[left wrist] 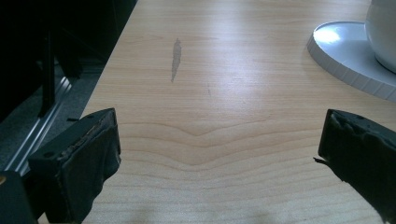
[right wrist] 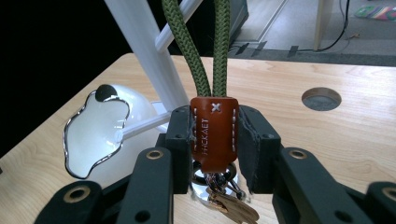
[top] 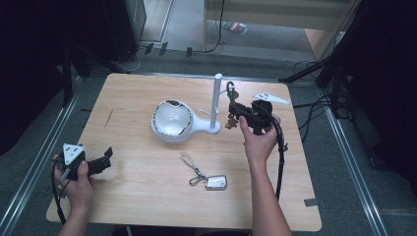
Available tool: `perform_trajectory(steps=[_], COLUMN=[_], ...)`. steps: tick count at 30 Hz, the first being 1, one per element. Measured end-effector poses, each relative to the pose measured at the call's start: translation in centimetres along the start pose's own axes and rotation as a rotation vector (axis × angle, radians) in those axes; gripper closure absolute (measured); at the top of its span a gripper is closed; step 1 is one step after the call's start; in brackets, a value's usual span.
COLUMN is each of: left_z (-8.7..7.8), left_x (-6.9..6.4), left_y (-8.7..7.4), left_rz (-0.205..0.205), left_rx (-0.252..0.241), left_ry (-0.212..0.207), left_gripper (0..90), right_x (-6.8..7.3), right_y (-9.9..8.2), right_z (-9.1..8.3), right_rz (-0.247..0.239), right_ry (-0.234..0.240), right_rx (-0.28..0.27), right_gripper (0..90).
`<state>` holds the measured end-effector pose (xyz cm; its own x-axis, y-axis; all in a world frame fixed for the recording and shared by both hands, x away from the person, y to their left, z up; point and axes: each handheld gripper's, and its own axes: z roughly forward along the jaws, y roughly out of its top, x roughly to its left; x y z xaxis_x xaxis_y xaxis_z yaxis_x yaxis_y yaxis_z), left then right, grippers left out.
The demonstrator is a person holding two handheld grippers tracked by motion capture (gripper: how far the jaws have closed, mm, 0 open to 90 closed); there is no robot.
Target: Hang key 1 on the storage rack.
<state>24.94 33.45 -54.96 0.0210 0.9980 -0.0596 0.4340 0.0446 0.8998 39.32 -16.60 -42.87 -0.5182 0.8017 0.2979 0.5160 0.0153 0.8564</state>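
— How is the right hand (top: 258,140) posed?

— It reaches forward over the light wooden table (top: 147,177), its right tongs (right wrist: 215,140) levelled at the white post stand with a round base (top: 216,98).

— And the keychain?

— The olive-green cord loop with a brown leather tab (right wrist: 214,133) sits pinched between the pads (keys dangling below), the cord rising toward the post.

— The left tongs (left wrist: 217,154)?

— Spread wide, low over bare table at the near left edge.

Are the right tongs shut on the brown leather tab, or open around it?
Shut on it. In the right gripper view, both pads of the right tongs press the sides of the leather tab, below its green cord.
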Motion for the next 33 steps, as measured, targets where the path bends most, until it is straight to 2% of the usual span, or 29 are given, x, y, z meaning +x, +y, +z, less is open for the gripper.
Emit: perform_trajectory(steps=[8, 14, 22, 29, 33], left_z=[0.0, 0.1, 0.0, 0.0, 0.0], left_x=[0.1, 0.1, 0.1, 0.1, 0.0], left_y=[0.0, 0.0, 0.0, 0.0, 0.0], left_rz=[-0.008, -0.006, -0.006, -0.007, -0.006], left_rx=[-0.005, -0.005, -0.005, -0.005, -0.006], left_ry=[-0.003, -0.004, -0.005, -0.006, -0.004], left_gripper=[0.0, 0.0, 0.0, 0.0, 0.0], right_x=[0.3, 0.7, 1.2, 1.5, 1.6], right_y=[-0.8, -1.1, -1.6, -1.7, -2.2], right_z=[0.5, 1.0, 1.8, 1.7, 1.3], right_rz=[0.005, -0.025, -0.031, -0.04, -0.051], right_ry=[0.011, 0.012, 0.032, 0.01, 0.012], right_rx=[0.031, 0.061, 0.065, 0.084, 0.057], right_gripper=[68.5, 68.4, 67.0, 59.4, 58.8])
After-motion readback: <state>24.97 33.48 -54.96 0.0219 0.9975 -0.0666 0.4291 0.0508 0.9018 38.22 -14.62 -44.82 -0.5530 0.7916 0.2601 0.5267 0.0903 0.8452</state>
